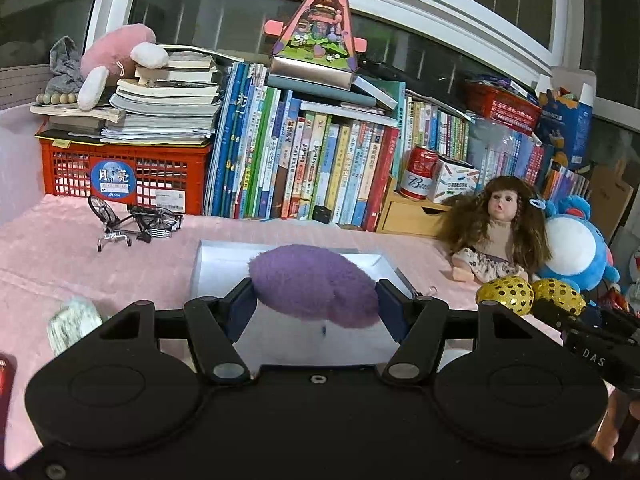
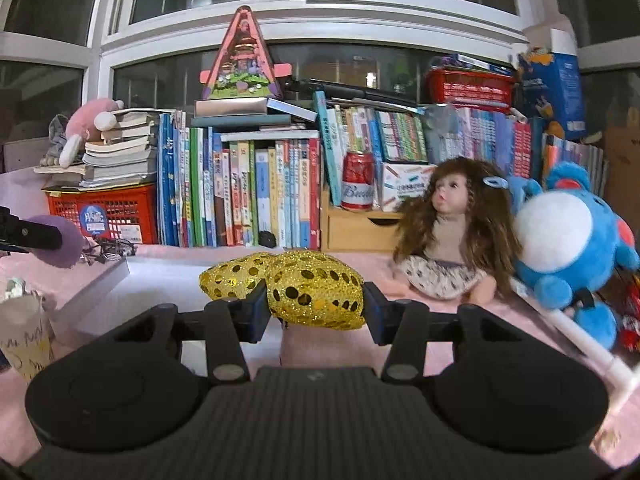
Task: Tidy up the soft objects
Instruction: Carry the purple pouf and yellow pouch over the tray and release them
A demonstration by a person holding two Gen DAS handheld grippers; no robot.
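My left gripper (image 1: 316, 302) is shut on a purple fuzzy plush (image 1: 316, 284) and holds it above a shallow white box (image 1: 224, 256) on the pink cloth. My right gripper (image 2: 316, 308) is shut on a gold sequined soft toy (image 2: 304, 284), held just right of the box (image 2: 120, 276). The gold toy also shows at the right of the left wrist view (image 1: 528, 292). The purple plush shows at the left edge of the right wrist view (image 2: 66, 244).
A long-haired doll (image 2: 452, 240) and a blue plush (image 2: 572, 240) sit at the right. Books (image 1: 304, 160), a red crate (image 1: 128, 168), a red can (image 1: 418, 174) and a wooden drawer line the back. A toy bicycle (image 1: 132, 220) stands left of the box.
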